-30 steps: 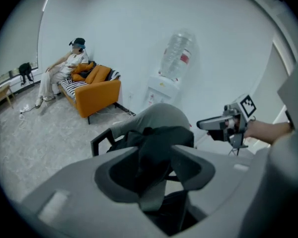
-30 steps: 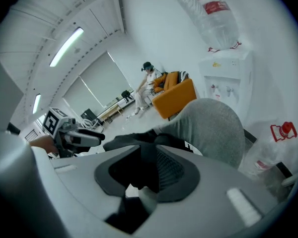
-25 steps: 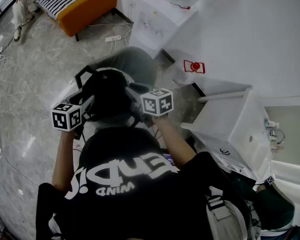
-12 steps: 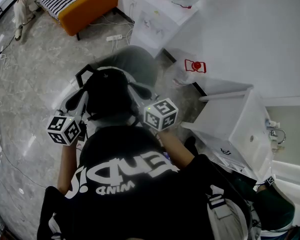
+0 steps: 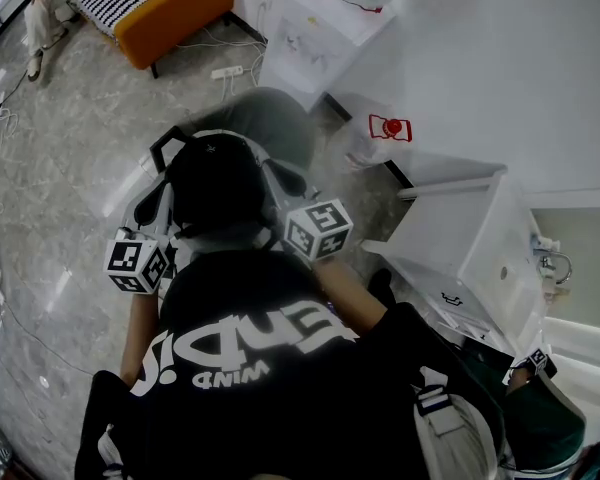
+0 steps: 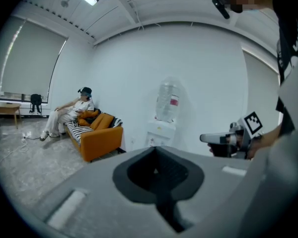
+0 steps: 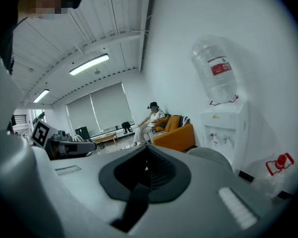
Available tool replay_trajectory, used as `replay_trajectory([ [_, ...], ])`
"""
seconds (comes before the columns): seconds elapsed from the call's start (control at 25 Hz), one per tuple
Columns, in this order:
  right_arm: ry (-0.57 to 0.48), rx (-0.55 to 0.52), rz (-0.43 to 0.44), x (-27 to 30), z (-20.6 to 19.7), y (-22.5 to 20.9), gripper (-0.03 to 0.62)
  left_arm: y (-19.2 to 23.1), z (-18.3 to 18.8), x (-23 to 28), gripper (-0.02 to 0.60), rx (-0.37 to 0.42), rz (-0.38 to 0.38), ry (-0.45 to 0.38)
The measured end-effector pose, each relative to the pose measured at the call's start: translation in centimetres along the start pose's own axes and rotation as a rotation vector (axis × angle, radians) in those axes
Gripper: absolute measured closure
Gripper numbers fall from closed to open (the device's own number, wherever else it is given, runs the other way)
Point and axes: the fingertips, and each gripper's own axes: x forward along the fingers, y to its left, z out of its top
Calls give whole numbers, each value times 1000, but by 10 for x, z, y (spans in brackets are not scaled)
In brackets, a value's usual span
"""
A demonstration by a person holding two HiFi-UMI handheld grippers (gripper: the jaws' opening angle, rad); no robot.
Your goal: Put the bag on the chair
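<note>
Squarely between and just ahead of the two tongs, the black, rounded backpack (image 5: 215, 183) rests on the grey chair (image 5: 270, 120), a small pale mark on its top. Left gripper (image 6: 155, 151) and right gripper (image 7: 145, 151) both have jaws pressed together, holding nothing.

shirt (image 5: 242, 368) — black, short-sleeved, white lettering | left gripper (image 6: 154, 148); right gripper (image 7: 146, 148) — grey; black-and-white marker cubes (image 5: 137, 265)
</note>
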Motion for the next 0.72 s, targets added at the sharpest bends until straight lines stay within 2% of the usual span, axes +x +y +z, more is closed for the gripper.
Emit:
replay_trajectory([
  [0.44,62,-32,-18,6,-18,-4,594,8,-11,2,580,-13,21,-3],
  [0.72,74,-15,-20,4,-22,-4,594,7,-13,0,580,-17,29,7],
])
